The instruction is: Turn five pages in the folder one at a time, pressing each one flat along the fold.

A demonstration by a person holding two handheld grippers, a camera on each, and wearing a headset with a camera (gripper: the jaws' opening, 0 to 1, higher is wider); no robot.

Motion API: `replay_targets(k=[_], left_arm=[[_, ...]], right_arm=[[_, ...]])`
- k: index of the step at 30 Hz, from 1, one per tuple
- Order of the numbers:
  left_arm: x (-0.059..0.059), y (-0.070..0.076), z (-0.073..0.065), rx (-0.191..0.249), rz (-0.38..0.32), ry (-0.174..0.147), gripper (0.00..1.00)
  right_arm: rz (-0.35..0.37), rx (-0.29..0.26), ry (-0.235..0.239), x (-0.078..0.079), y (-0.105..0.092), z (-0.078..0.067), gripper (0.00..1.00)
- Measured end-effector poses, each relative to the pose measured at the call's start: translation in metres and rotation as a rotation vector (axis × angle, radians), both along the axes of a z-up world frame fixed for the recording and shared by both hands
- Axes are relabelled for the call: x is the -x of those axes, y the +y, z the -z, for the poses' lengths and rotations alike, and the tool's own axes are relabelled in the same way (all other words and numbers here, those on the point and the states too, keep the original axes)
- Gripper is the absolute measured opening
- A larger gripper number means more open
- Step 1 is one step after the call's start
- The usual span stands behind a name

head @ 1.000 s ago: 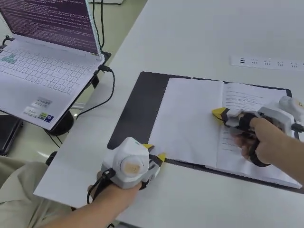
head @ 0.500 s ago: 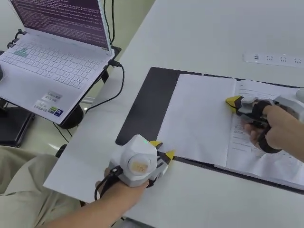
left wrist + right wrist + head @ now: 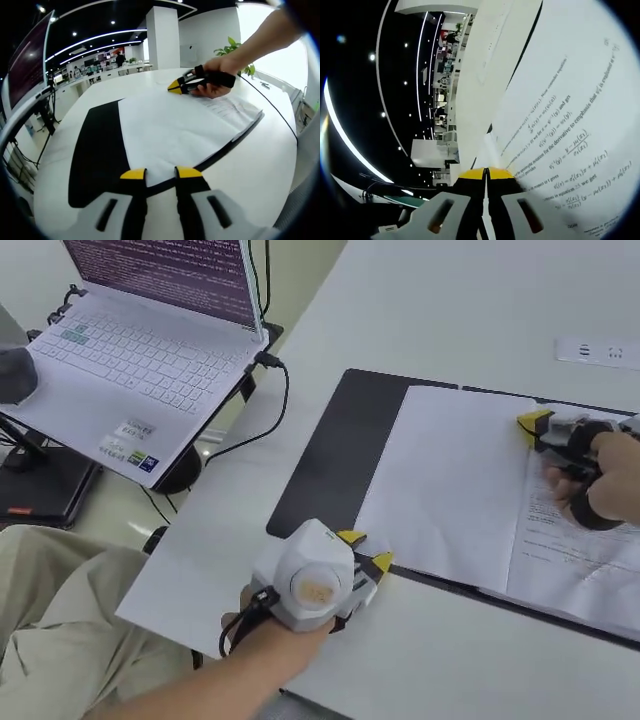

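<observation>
An open black folder (image 3: 335, 455) lies on the white table. A blank turned page (image 3: 450, 490) covers its left half, and a printed page (image 3: 575, 550) lies on the right. My right gripper (image 3: 535, 422) is shut, with its yellow tips on the fold near the far end; in the right gripper view its tips (image 3: 486, 174) rest where the printed page (image 3: 570, 125) meets the fold. My left gripper (image 3: 366, 550) is open at the near left corner of the blank page (image 3: 175, 130), its tips (image 3: 161, 173) just short of the paper's edge. The left gripper view also shows the right gripper (image 3: 176, 86).
An open laptop (image 3: 150, 360) on a stand sits off the table's left edge, with a black cable (image 3: 275, 405) running to it. A white power strip (image 3: 597, 352) lies at the far right. The table's near edge is close to my left gripper.
My right gripper has slid along the fold toward the folder's far edge. My left gripper stays at the page's near corner. The head camera has shifted left.
</observation>
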State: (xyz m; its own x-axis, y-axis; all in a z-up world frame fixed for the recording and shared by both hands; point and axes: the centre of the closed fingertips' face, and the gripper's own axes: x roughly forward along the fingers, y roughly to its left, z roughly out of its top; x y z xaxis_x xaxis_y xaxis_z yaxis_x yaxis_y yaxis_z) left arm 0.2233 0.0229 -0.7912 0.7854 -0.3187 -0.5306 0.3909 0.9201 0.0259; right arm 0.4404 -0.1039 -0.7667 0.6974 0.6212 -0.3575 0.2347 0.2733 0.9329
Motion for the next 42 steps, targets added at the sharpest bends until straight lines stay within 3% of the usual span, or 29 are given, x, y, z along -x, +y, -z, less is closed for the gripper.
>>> replay_targets(k=[8,14,20,29,42], left_arm=[[0.000,0.000,0.001,0.002,0.002,-0.007,0.20],[0.000,0.000,0.000,-0.001,0.001,-0.008,0.20],[0.000,0.000,0.000,-0.001,0.002,-0.009,0.20],[0.000,0.000,0.000,0.000,0.001,-0.010,0.20],[0.000,0.000,0.000,-0.002,0.004,-0.009,0.20]], right_arm=[[0.102,0.002,-0.010,-0.024,-0.007,0.001,0.00],[0.181,-0.014,0.014,-0.038,-0.011,0.004,0.00],[0.173,-0.005,0.012,-0.039,-0.011,0.005,0.00],[0.084,0.004,0.016,-0.022,-0.007,0.005,0.00],[0.028,0.001,0.041,0.012,-0.006,0.003,0.00]])
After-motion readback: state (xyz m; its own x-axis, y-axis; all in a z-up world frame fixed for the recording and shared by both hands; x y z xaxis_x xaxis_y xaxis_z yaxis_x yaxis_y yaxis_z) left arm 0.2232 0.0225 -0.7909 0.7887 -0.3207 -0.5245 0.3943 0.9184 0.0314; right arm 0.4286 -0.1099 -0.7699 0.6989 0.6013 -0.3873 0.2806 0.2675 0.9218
